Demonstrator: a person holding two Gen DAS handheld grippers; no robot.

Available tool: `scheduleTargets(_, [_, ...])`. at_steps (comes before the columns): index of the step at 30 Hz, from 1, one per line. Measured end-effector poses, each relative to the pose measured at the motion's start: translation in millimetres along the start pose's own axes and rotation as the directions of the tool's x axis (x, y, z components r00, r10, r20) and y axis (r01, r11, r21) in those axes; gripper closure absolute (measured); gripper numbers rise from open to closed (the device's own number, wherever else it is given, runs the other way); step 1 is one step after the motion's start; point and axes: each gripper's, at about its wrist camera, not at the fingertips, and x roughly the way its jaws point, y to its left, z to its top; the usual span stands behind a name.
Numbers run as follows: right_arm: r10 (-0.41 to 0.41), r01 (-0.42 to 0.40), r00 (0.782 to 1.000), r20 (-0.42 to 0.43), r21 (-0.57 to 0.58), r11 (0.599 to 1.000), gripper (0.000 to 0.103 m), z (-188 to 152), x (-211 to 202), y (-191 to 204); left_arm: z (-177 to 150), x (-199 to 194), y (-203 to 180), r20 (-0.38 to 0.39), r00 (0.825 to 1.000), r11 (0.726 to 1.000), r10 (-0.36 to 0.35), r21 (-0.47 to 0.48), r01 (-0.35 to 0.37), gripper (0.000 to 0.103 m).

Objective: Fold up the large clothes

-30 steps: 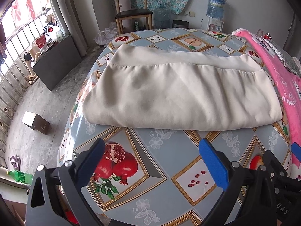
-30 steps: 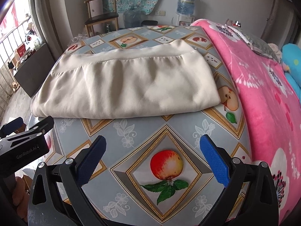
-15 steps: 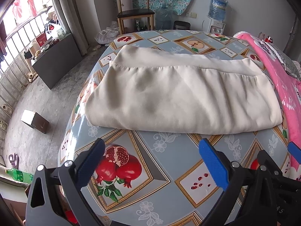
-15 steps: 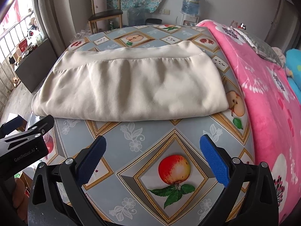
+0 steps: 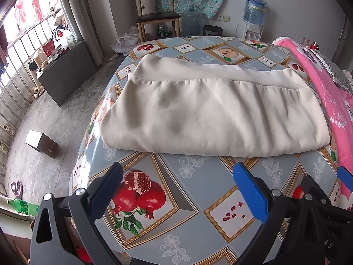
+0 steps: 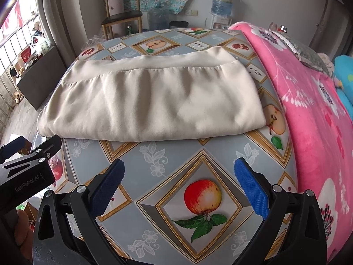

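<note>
- Cloth first: the cream garment (image 5: pixel 211 114) lies folded in the middle of the surface (image 5: pixel 198 198), a fruit-patterned oilcloth, with a bare strip of that cloth between its near edge and both tools.
- Left tongs (image 5: pixel 177 190) stand wide apart with nothing between the blue pads; they hang over the pomegranate print, short of the garment's near left part.
- Right tongs (image 6: pixel 179 186) are likewise spread wide and empty, above the printed apple, short of the garment's near right part. The left tool's black body shows at the left edge of the right wrist view, so the two sit side by side.
- Why so, as I judge it: both tools face the rounded near fold squarely, one toward each end, which suits taking that edge at two points for a further fold, or simply standing clear of a fold just laid.
- Long axis of the garment runs left to right across the surface, crosswise to the line of both tongs.
- Its smooth banded edge, probably a waistband or hem, lies on the far side toward the chair (image 5: pixel 154 11); the doubled, rounded fold faces the tools.
- Right end of the garment lies near the pink blanket (image 6: pixel 313 101); whether they touch I cannot tell. The left end reaches close to the surface's left rim.
</note>
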Motion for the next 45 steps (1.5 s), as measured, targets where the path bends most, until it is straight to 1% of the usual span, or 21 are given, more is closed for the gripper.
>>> scheduleTargets(45, [0.000, 0.000, 1.000, -0.009, -0.003, 1.000, 0.007, -0.8, 2.8, 2.1, 1.7, -0.9, 1.9, -0.002, 1.000, 1.000, 0.003, 0.000, -0.003, 0.005])
